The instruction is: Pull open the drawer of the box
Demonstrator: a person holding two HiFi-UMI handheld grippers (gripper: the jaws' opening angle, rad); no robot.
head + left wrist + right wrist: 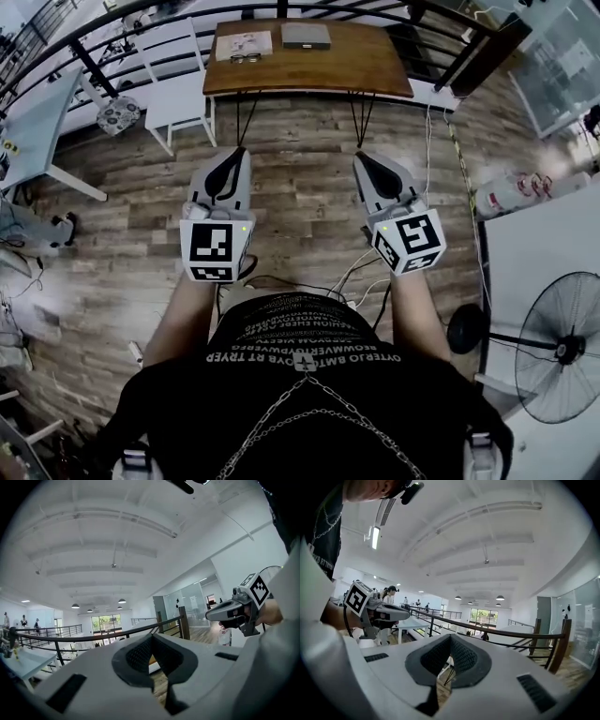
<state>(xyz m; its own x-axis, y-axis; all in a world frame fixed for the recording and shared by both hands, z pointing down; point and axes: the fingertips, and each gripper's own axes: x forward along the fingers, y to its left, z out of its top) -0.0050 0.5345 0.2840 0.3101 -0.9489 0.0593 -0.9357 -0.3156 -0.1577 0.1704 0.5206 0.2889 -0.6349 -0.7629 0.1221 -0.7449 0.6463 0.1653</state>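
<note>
Grey left gripper (236, 157), right gripper (360, 159): closed, empty

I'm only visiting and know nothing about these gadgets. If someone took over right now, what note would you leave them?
Left gripper: shut, empty, held out in the air.
Right gripper: shut, empty, beside it.
Things: a wooden table stands ahead, beyond both grippers. A flat grey case lies on it; I cannot tell whether it is the box with the drawer.
Done: nothing, no drawer touched.
Left: go to the table, find the drawer, grip it, pull it open.
</note>
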